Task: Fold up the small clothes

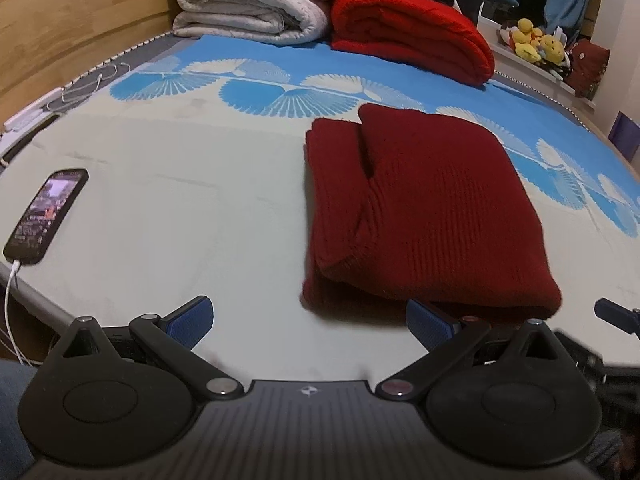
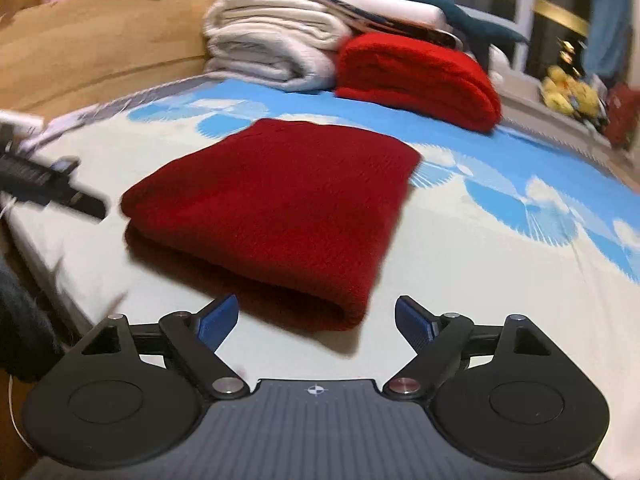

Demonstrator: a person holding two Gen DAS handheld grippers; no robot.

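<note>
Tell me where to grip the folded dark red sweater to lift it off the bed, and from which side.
Grip the dark red sweater at its rounded fold edge nearest the right gripper, coming in low from the near side. That edge is thick, closed and raised off the sheet, so open jaws could probably pinch all layers together; the left side shows loose layered edges.

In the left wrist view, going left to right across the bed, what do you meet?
Phone on its white cable → dark red folded knit garment → tip of the right gripper at the frame's right edge. The left gripper is open, holding nothing.
</note>
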